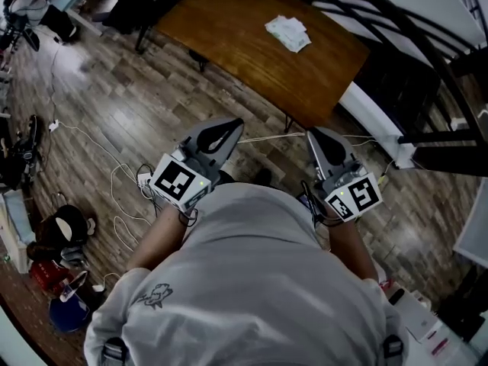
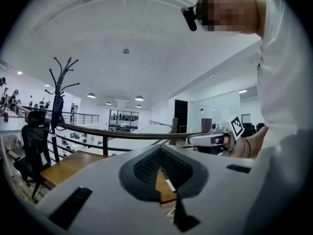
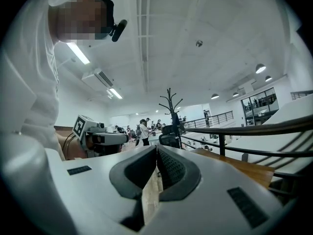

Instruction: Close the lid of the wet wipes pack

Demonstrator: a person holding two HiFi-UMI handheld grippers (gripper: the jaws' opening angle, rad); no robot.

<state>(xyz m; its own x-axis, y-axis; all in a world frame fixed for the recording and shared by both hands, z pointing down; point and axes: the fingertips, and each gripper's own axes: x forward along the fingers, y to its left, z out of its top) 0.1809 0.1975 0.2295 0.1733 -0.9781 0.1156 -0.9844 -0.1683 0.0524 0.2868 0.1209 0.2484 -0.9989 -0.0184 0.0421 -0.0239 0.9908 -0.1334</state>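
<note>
We are keeping both jaws closed and empty; the pack (image 1: 288,33) is lying on the surface (image 1: 229,48) at upper centre, well beyond the left gripper (image 1: 236,122) and the right gripper (image 1: 313,133), about equally far from each.

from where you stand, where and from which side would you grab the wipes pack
Likely from above, jaws across the narrower width of the wet wipes pack: it lies flat and low on the table. The lid is too small to make out.

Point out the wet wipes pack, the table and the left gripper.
wet wipes pack (image 1: 288,33), head view, its top.
table (image 1: 244,56), head view, bare wood.
left gripper (image 2: 160,148), left gripper view, where fingertips meet.
</note>
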